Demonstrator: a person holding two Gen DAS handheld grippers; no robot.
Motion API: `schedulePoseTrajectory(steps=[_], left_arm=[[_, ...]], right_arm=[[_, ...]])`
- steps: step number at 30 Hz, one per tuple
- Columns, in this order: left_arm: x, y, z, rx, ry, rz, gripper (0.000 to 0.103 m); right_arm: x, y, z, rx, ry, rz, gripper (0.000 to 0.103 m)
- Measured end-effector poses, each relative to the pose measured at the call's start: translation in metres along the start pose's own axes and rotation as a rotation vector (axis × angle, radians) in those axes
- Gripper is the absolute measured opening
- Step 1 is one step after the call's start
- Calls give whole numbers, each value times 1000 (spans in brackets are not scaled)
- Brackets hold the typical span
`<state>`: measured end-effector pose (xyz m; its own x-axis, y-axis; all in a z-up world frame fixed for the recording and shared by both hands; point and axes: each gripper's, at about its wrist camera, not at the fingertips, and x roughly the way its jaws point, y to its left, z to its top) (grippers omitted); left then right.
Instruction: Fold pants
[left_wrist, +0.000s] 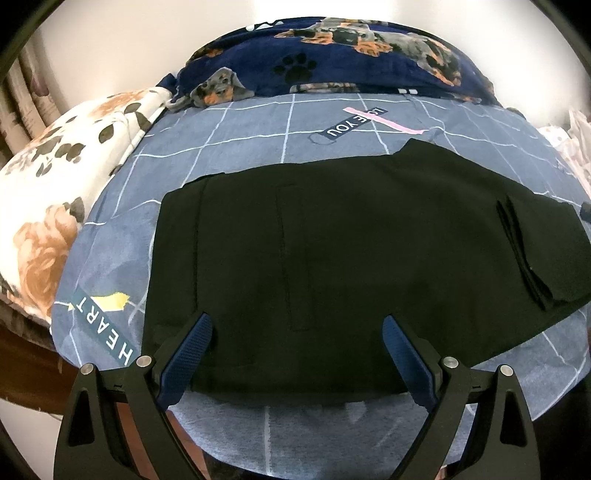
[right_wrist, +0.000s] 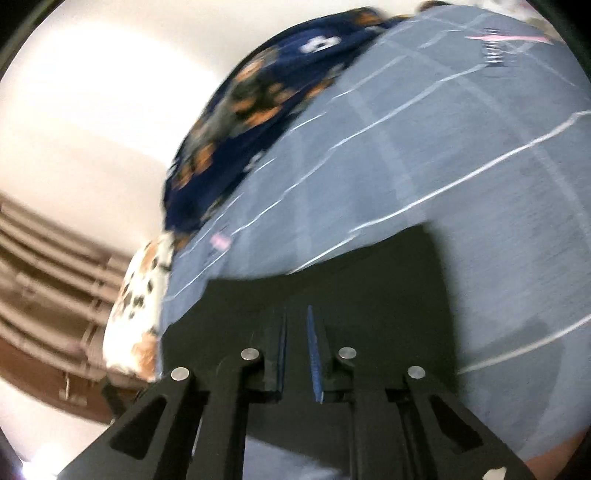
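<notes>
Black pants lie flat across the blue checked bedsheet, and their right end is folded back so that layered hems show. My left gripper hovers over the near edge of the pants, open wide, with a blue pad on each side and nothing between them. The right wrist view is blurred. In it my right gripper is above a corner portion of the pants, its jaws drawn almost together with only a thin slit left. The cloth below looks flat, and I see none of it pinched.
A navy blanket with a dog print is bunched along the far side of the bed. A floral pillow lies at the left, beside a wooden frame. The sheet reaches past the pants on the right.
</notes>
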<state>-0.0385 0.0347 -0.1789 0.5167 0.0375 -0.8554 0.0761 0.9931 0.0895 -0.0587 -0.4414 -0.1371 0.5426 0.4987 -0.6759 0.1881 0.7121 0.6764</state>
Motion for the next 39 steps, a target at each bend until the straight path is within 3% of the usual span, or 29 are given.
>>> schedulePoseTrajectory(steps=[4,9,16,17,18,24,29,31,34,39], left_arm=[[4,-1,0,4,10,11,93],[11,-2,-2,10,32,20,93],[10,-6,-4,29,28,24,93],[8,-5,-3,30,23,26,93],[7,-4,-3,28,18,26,93],[7,-1,-1,5,21,14,93],[8,-2,-2,5,30,14,93],[8,-3,-2,6,27,13,93],[6,-5,-2,13,22,17,93],[3,-3,1,17,13,28,93]], right_arm=[[8,-31,8,36,4,-30,10],[17,-37,9,13,18,-76,0],[14,-50,5,60,7,-2,0],[7,-48,5,56,-8,24,8],[0,-45,4,49,-25,46,10],[-42,-26,-28,-77,29,241,10],[-39,-28,-71,-157,127,213,10],[-34,-39,-76,-128,130,207,9],[-25,-62,-79,-49,125,206,0],[-24,-76,-81,15,111,265,0]])
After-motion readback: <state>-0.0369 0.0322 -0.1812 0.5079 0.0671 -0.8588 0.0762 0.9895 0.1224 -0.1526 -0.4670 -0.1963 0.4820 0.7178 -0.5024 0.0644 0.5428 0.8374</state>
